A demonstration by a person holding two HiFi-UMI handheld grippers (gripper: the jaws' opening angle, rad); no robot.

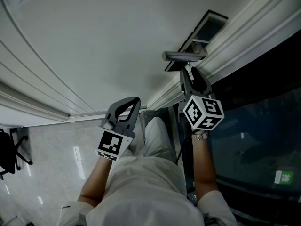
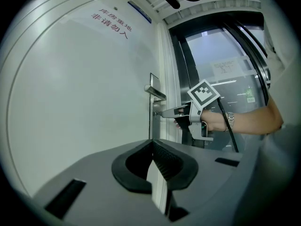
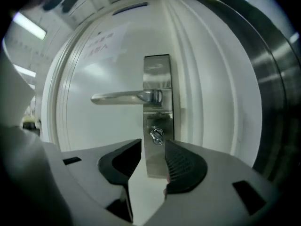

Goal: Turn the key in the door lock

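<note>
**Desk:** What is seen nearest the lens?

**Caption:** The right gripper [image 3: 153,147] is pictured held almost level at the lock, its fingers [image 3: 183,166] parted and nothing clamped between them. The left gripper [image 2: 151,145] is kept well apart from the lock, its fingers brought together on nothing.

**Desk:** And where is the key placed?

**Caption:** The key [image 3: 156,135] is seated in the keyhole, just beyond the right fingertips and in line with the gap. It is touched by neither pad.

**Desk:** How is the step judged best done?

**Caption:** The fingers are to be eased forward until the key's head is straddled, then closed squarely on its flat faces. The turn is best made by rolling about the key's own axis, so that the shank is neither bent nor dragged out. A shallow pinch at the very edge is likely to slip, since the metal looks small and smooth.

**Desk:** What is shown behind the key?

**Caption:** The keyhole is set low in a brushed steel lock plate [image 3: 157,76], beneath a lever handle [image 3: 122,97] that is shown horizontal. The plate is mounted near the edge of a white panelled door [image 3: 94,126], on which a notice [image 2: 111,21] in red characters is displayed.

**Desk:** And the room?

**Caption:** A pale, glossy tiled floor [image 1: 51,149] is seen below the person, dark glazing [image 1: 263,121] is set beside the door frame, and an office chair [image 1: 7,154] is caught at the left edge. No counter is in view.
</note>
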